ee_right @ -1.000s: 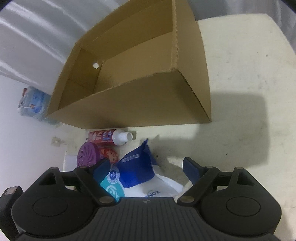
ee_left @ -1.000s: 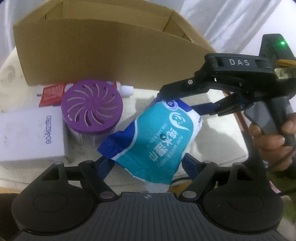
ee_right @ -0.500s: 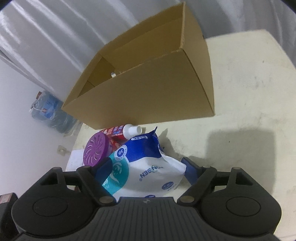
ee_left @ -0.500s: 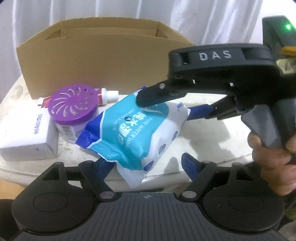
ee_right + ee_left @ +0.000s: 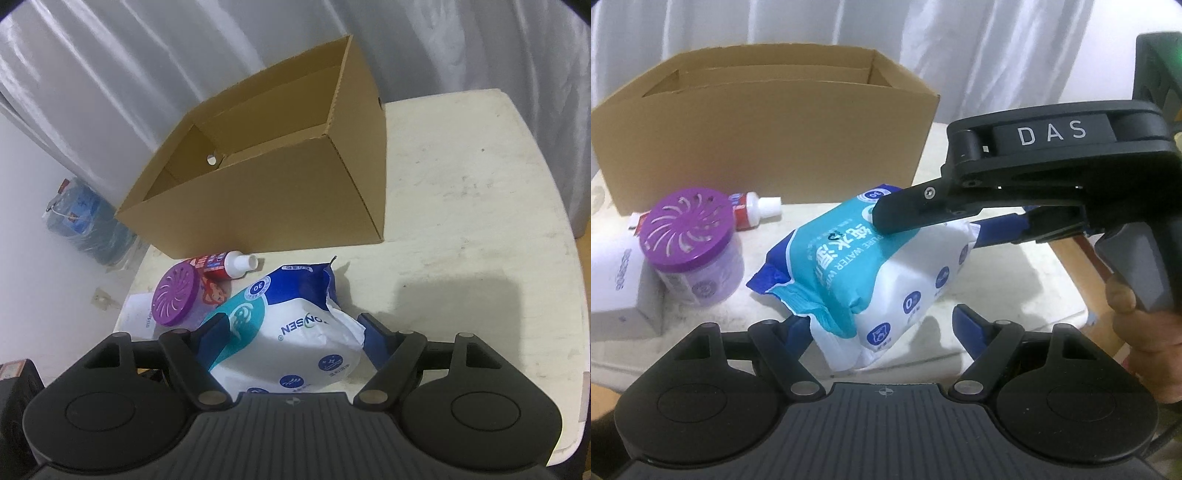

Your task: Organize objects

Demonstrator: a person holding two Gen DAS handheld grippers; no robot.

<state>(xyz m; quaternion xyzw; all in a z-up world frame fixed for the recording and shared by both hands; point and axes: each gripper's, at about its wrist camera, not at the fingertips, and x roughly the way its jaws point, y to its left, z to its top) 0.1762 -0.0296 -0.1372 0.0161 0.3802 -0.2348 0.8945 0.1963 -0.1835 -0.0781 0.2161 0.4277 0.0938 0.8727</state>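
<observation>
While the right hand-held gripper (image 5: 290,330) clamps the pack of wet wipes (image 5: 295,332) between its two blue-tipped fingers (image 5: 373,338), the pack hangs clear of the cream worktop (image 5: 461,206), tilted, with its blue crimped end pointing toward the cardboard box (image 5: 288,192). Seen from the left wrist view, that same right hand-held gripper (image 5: 960,229) reaches in from the right, its upper black finger pressed on the teal face of the pack of wet wipes (image 5: 864,269) and a blue finger showing behind it; a hand (image 5: 1145,325) grips its grey handle. The left hand-held gripper (image 5: 882,325) stands wide, its blue fingers (image 5: 966,321) on either side of the pack's lower white end, and whether they touch it I cannot tell.

Behind the pack sits the cardboard box (image 5: 764,147), open at the top, with a small round hole in one inner wall. Just in front of the box lies a red tube with a white cap (image 5: 229,264), on its side. Beside it stands a clear jar with a slotted purple lid (image 5: 690,254), upright, and touching the jar on its left is a white carton (image 5: 617,284) with printed digits. A large blue water bottle (image 5: 85,221) sits on the floor beyond the worktop's far edge, against pale curtains (image 5: 110,74).
</observation>
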